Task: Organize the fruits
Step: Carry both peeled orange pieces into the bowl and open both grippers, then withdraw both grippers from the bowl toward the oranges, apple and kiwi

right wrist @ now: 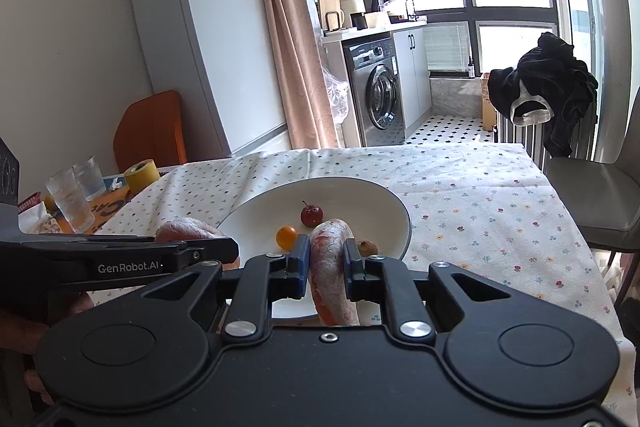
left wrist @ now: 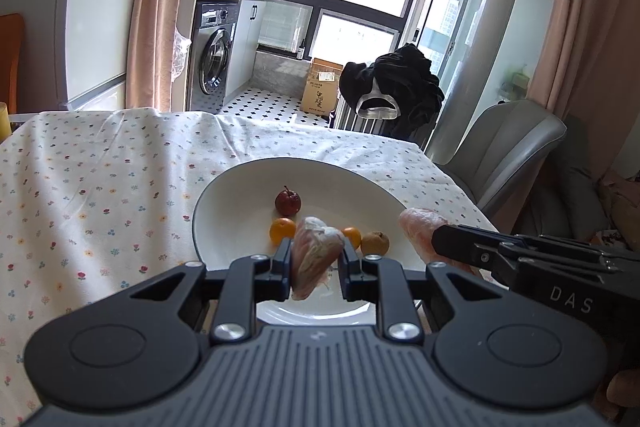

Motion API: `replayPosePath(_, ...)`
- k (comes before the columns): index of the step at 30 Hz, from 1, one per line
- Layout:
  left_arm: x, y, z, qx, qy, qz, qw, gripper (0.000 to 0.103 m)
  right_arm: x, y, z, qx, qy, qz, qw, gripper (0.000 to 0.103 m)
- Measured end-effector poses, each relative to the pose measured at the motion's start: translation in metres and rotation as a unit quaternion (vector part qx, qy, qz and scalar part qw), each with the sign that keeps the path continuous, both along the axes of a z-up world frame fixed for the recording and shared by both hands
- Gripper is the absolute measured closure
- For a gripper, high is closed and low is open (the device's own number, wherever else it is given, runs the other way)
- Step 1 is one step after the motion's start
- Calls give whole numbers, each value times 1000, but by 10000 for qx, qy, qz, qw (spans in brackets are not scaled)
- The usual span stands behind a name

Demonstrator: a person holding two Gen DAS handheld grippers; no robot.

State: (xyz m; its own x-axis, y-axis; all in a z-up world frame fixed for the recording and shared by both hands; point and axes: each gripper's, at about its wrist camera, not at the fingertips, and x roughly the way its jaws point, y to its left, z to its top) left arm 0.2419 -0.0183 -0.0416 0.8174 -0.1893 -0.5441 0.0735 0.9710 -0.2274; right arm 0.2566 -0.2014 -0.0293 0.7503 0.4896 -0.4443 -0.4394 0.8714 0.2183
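Observation:
A white plate (left wrist: 224, 215) sits on the flowered tablecloth and holds a small red apple-like fruit (left wrist: 287, 202), two small oranges (left wrist: 282, 231) (left wrist: 352, 235) and a brownish fruit (left wrist: 375, 243). My left gripper (left wrist: 316, 259) is shut on a pink pomelo segment (left wrist: 316, 257) above the plate's near rim. My right gripper (right wrist: 327, 261) is shut on another pink pomelo segment (right wrist: 332, 267), also over the near rim of the plate (right wrist: 396, 219). The right gripper's segment shows in the left wrist view (left wrist: 416, 227), the left one's in the right wrist view (right wrist: 184, 229).
Two drinking glasses (right wrist: 72, 203) and a yellow tape roll (right wrist: 142, 175) stand at the table's left end. A grey chair (left wrist: 504, 155) stands at the right side. An orange chair (right wrist: 150, 131) is at the far left.

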Motion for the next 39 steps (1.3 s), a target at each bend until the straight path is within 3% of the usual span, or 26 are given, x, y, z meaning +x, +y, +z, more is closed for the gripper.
replayPosePath(16,-11,40,8,-121,14,522,9986,77,29,36,-4,-54,35,171,9998,88)
replayPosePath(19,-17,46,8,-138,12,613,9980,72,31,43,-3,-56,14,201,9998,88)
replayPosePath(24,-26,53,7,-82,23,775,9970,50,33,50,0,24,44,296,9995,85)
replayPosePath(30,-39,54,9,-3,0,866,9962,30,22,52,4,77,-9,351,9994,79)
replayPosePath(39,-57,51,10,120,-31,915,9957,13,5,42,6,100,12,254,9996,61)
